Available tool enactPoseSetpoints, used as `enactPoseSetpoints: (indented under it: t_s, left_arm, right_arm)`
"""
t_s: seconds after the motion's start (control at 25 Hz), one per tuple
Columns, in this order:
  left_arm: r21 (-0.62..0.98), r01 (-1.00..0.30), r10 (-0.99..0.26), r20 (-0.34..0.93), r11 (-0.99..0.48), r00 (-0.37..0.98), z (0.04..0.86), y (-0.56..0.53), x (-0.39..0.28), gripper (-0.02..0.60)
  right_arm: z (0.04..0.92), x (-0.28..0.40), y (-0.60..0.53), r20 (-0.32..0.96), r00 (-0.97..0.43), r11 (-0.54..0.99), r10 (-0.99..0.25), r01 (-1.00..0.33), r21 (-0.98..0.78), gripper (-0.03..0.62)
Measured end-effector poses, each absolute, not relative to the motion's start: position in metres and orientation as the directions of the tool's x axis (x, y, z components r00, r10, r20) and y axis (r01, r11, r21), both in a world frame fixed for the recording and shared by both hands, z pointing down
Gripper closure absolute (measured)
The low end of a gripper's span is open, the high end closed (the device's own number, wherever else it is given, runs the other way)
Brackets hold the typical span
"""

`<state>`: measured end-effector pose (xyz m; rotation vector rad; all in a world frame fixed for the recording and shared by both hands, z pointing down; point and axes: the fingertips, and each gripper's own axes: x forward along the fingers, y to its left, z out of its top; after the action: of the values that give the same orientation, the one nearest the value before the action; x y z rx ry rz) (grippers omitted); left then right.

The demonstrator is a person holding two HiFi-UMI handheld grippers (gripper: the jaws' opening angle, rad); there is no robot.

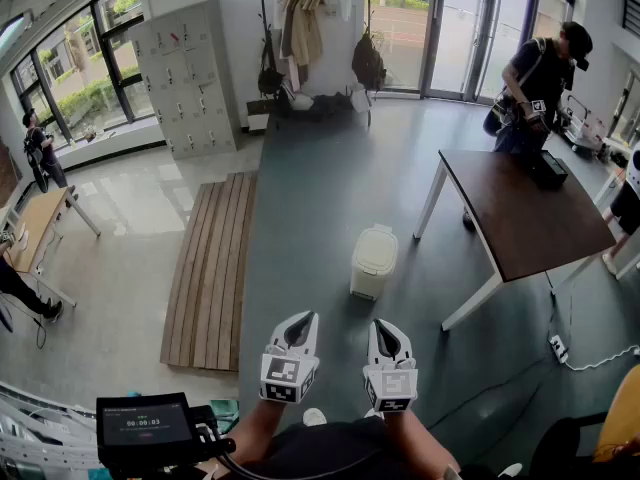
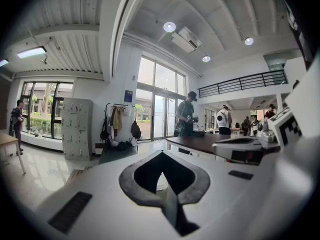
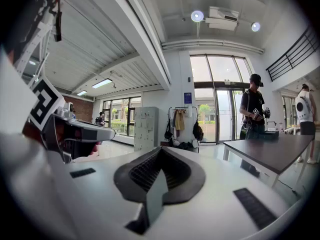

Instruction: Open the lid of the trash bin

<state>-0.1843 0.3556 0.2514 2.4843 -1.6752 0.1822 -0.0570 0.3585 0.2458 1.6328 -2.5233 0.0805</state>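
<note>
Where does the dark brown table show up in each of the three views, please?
Head view: the dark brown table stands at the right, to the right of the white bin.
Left gripper view: the dark brown table sits just right of centre, at mid-height.
Right gripper view: the dark brown table fills the lower right.
Shared landmark: the coat rack, left of the table in every view.

I'm seeing my left gripper (image 1: 298, 320) and right gripper (image 1: 384, 328): white shells, dark grey pads (image 2: 130, 185), black-and-white marker cubes (image 1: 283, 376), and a dark shirt (image 1: 330, 455).
</note>
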Motion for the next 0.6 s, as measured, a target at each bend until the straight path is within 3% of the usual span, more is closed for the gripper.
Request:
enactPoseSetpoints:
  t_s: [0.6]
  left_arm:
    - [0.073, -0.915, -0.896, 0.187, -0.396, 0.403, 0.259, 0.354, -0.181, 0.583]
  right_arm:
    - [0.260, -0.061, 0.370, 0.157, -0.406, 0.419, -0.900, -0.905, 0.067, 0.595]
